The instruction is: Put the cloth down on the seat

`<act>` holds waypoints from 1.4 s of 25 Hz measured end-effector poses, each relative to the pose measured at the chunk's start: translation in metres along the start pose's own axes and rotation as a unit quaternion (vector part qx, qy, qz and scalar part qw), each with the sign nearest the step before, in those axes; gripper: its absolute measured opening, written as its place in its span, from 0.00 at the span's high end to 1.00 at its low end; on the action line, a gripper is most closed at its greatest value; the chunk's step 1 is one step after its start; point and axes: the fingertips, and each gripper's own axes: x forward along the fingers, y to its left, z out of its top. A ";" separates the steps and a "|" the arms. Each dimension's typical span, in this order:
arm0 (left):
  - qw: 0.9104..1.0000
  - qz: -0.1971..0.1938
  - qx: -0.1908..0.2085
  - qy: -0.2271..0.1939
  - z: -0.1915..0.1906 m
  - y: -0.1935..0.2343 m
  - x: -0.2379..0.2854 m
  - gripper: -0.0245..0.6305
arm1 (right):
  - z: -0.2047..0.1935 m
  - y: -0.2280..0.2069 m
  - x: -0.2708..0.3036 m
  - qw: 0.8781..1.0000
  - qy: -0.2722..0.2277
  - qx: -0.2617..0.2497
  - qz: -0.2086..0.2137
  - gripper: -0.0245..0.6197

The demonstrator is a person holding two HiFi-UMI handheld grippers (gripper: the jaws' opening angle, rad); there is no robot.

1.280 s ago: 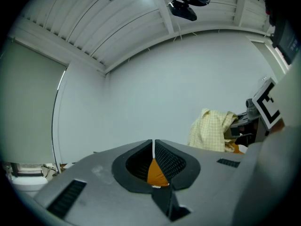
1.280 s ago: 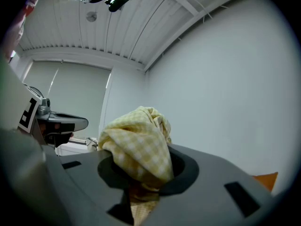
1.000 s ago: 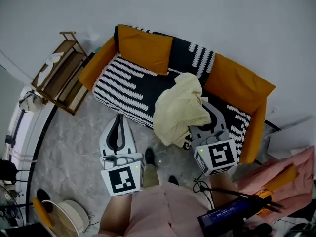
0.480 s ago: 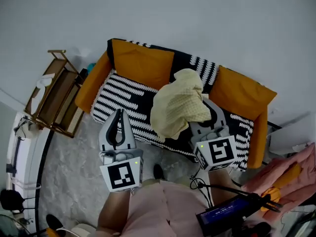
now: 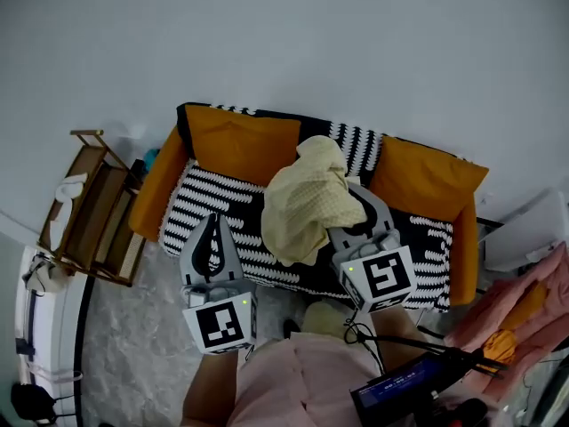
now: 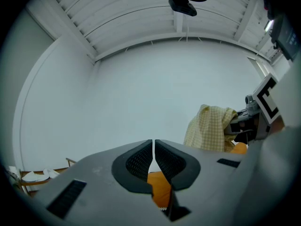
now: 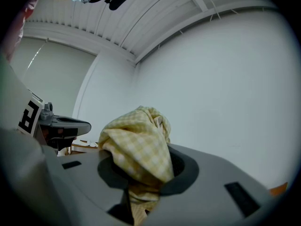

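Yellow checked cloth (image 5: 311, 201) hangs bunched above the middle of the striped sofa seat (image 5: 222, 205), pinched in the right hand-held gripper (image 7: 141, 175); the seat lies below it. Left hand-held gripper (image 6: 154, 147), jaws pressed together, is empty. Only the head view shows the seat; the right gripper view shows the pinch.

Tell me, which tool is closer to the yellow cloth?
Right. The right tool has the yellow cloth clamped between its jaws, so the two are touching. The left tool is off to the cloth's left, apart from it, with its jaws closed on nothing.
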 end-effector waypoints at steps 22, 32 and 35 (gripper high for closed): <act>0.998 -0.032 -0.016 0.053 -0.067 -0.046 0.127 0.93 | -0.081 -0.084 0.077 0.999 0.045 0.025 0.005 0.80; 0.995 -0.057 -0.010 0.081 -0.120 -0.067 0.183 0.93 | -0.153 -0.113 0.116 0.996 0.075 0.052 0.004 0.80; 0.993 -0.067 -0.011 0.097 -0.137 -0.074 0.191 0.93 | -0.176 -0.114 0.122 0.994 0.090 0.059 0.004 0.80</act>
